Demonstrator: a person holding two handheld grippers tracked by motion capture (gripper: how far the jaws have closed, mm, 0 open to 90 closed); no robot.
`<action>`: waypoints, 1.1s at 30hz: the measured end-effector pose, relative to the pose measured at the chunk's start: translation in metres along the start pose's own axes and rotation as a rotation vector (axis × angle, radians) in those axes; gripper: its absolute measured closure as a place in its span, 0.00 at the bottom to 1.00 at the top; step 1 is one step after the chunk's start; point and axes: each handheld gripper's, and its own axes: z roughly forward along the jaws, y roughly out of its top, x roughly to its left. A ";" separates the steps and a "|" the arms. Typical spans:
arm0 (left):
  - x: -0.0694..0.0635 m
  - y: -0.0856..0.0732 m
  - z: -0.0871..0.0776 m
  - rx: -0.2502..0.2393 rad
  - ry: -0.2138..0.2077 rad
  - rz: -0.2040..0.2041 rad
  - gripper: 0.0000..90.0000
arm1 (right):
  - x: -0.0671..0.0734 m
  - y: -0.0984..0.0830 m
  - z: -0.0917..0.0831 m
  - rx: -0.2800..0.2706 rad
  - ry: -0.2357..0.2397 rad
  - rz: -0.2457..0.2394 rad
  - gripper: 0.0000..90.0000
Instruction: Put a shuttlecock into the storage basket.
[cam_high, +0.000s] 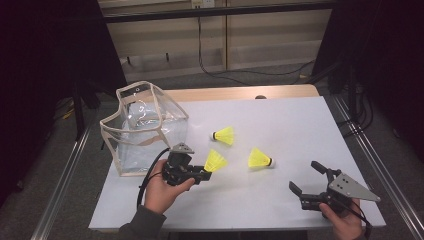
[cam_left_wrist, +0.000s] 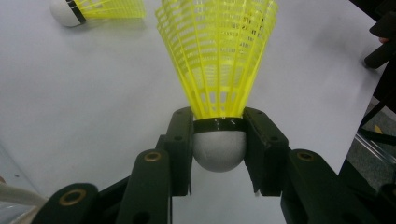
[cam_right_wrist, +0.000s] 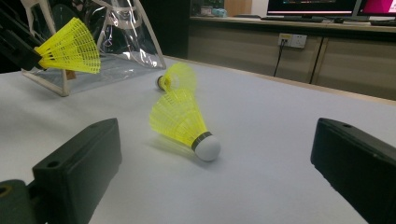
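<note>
Jaws: left gripper (cam_left_wrist: 218, 154) clamps shuttlecock (cam_left_wrist: 217, 70) | table (cam_high: 300, 125) right: open room

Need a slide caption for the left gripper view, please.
Left gripper fingers clamp a yellow shuttlecock by its cork.

clear pouch (cam_high: 145, 131), white table (cam_high: 295, 125), wall socket (cam_right_wrist: 291, 40), monitors (cam_right_wrist: 312, 6)

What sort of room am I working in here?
Probably an office or lab: a white-topped table, a wall socket with a cable, and monitors on a counter behind.
</note>
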 end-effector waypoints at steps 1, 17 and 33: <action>0.000 0.001 0.000 -0.001 -0.001 -0.001 0.72 | 0.000 0.000 0.000 0.000 -0.001 -0.001 0.02; -0.002 0.012 -0.005 0.007 -0.006 -0.001 0.72 | 0.000 0.000 -0.001 -0.003 0.001 -0.001 0.02; -0.001 0.022 -0.013 0.011 -0.007 -0.010 0.72 | 0.001 0.000 0.000 0.002 0.004 0.001 0.02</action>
